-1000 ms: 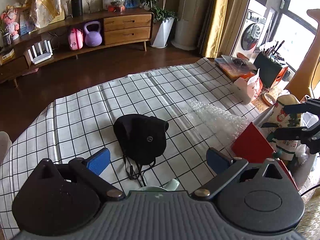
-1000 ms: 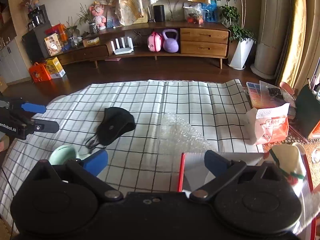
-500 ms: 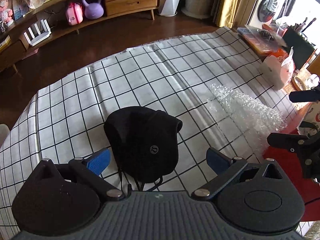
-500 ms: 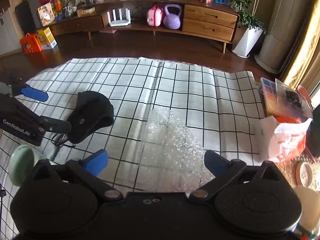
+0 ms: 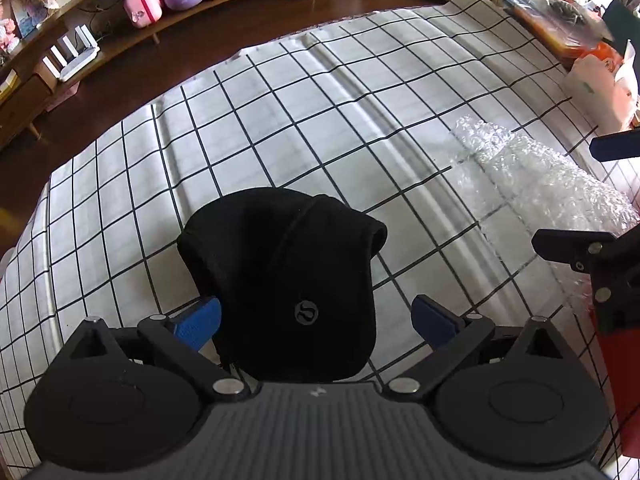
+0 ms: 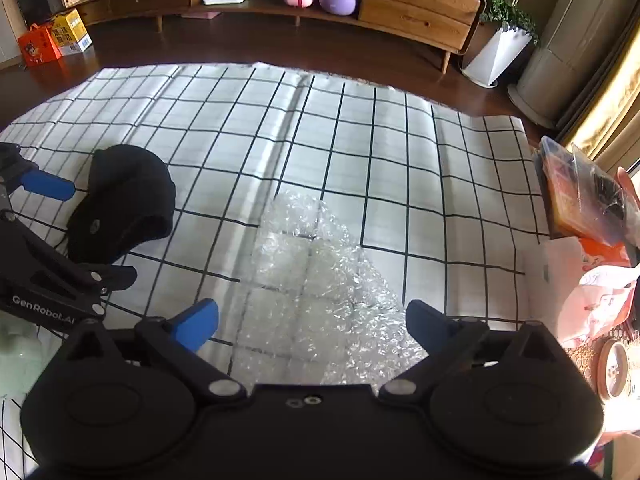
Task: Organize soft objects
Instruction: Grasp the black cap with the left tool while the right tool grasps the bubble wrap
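Black cap (image 5: 288, 280) sits between spread fingers of left hand-held gripper (image 5: 316, 318), staged for grasp; right hand-held gripper (image 6: 312, 322) gapes over bubble wrap (image 6: 316, 292).

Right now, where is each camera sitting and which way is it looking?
Left wrist: rides the left gripper, looking along its open fingers at the black hat; the right gripper shows at the right edge.
Right wrist: rides the right gripper, open over the bubble wrap; the left gripper shows at left.
Both see hat, wrap and checked cloth.
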